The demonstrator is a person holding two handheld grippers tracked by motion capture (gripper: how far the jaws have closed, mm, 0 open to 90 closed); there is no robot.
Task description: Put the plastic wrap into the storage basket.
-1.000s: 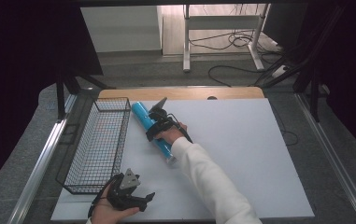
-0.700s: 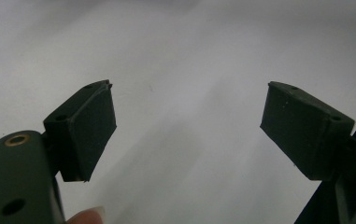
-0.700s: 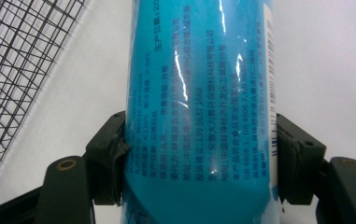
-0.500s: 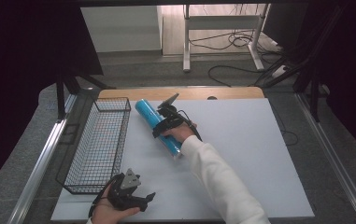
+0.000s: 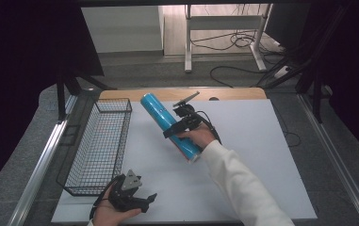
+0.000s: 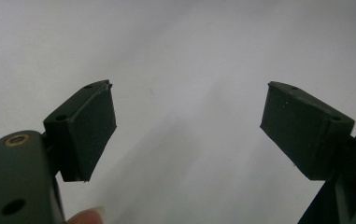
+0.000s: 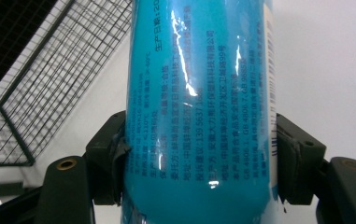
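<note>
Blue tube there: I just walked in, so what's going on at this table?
A person works with a gripper in each hand. The right gripper is shut on the blue tube, holding it tilted above the white table, beside the wire basket. The left gripper rests open near the table's front edge, with nothing between its jaws.

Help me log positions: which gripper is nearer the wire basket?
Left. The left gripper sits open just off the wire basket's near corner. The right gripper, clamped on the blue tube, is out over the mat.
</note>
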